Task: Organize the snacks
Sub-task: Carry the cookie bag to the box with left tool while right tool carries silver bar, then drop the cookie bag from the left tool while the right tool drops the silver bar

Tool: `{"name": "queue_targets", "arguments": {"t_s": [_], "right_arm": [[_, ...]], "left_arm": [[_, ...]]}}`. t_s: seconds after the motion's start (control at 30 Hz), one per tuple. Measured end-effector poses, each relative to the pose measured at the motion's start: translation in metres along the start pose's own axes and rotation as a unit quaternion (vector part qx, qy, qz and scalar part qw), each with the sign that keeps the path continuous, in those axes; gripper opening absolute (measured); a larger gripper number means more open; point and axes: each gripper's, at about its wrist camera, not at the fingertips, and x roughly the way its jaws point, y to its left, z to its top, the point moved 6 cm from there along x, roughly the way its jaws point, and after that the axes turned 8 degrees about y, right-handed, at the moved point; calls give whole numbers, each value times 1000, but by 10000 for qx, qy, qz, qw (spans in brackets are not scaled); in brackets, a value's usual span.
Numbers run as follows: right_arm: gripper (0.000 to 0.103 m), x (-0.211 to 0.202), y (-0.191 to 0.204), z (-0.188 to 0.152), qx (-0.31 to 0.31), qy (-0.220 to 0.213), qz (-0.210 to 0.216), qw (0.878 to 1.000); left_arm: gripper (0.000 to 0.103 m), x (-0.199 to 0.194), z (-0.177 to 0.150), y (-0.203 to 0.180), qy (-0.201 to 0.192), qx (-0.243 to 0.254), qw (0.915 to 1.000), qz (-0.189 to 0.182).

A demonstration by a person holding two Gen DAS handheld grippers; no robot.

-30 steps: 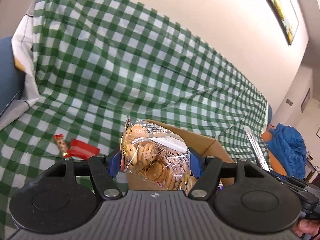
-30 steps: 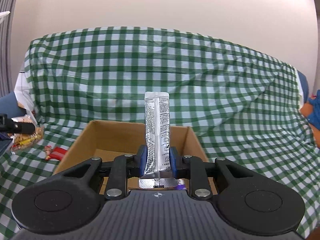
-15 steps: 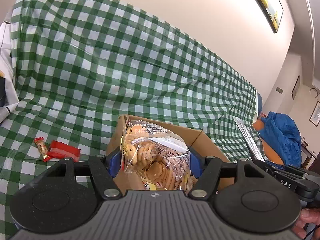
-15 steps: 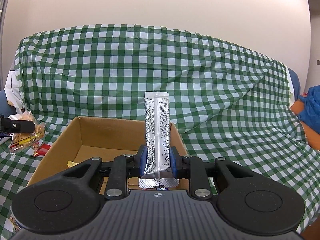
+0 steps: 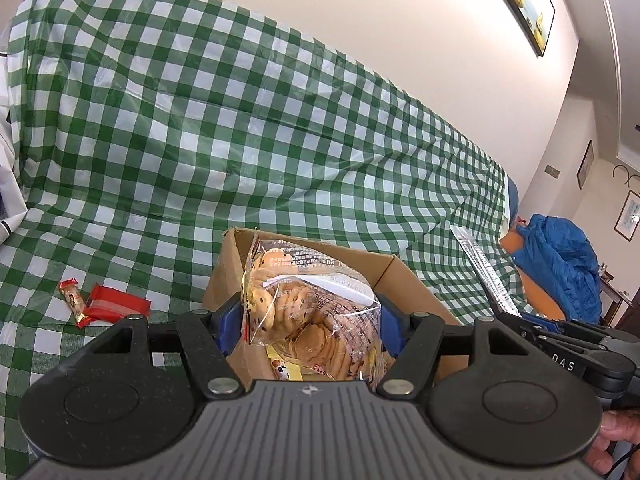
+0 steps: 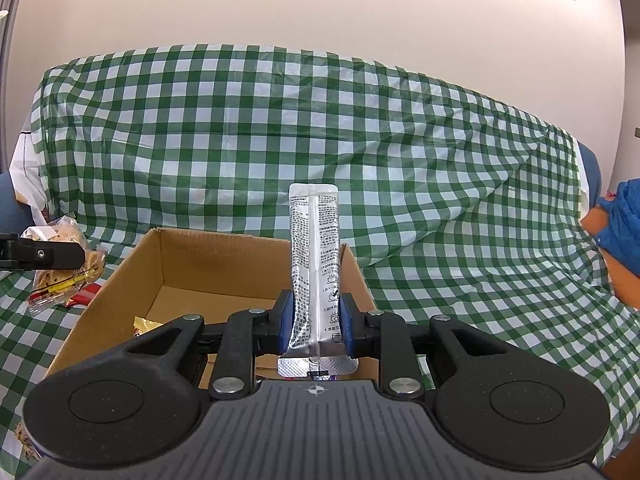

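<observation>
Left wrist view: left claw (image 5: 310, 316) grips a cookie bag (image 5: 310, 310) over the cardboard box (image 5: 404, 280). Two red snacks (image 5: 108, 307) lie on the checked cloth, left of the box, not yet packed.

Right wrist view: right claw (image 6: 315, 322) pinches a silver sachet (image 6: 315, 264) upright above the box's near edge. Box holds a few wrappers (image 6: 146, 325); most sorting remains.

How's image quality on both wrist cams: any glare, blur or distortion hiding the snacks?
Left wrist: sharp, strong fisheye bending of the checked cloth; light sheen on the cookie bag, contents still readable. Right wrist: sharp, evenly lit; the silver sachet reflects a little, print still legible; cardboard box interior is lightly shaded, no hard shadows.
</observation>
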Motion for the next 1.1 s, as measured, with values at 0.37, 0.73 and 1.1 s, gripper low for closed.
{"name": "queue_targets", "arguments": {"t_s": [0.37, 0.73, 1.1], "right_arm": [[26, 0, 7, 2, -91, -12, 21, 10000], [26, 2, 6, 2, -105, 5, 11, 9999], [55, 3, -2, 1, -20, 69, -222, 9997]], "left_arm": [[72, -2, 1, -1, -52, 43, 10000, -57], [74, -5, 2, -11, -126, 165, 9992, -338], [85, -4, 5, -9, -90, -23, 9984, -557]]}}
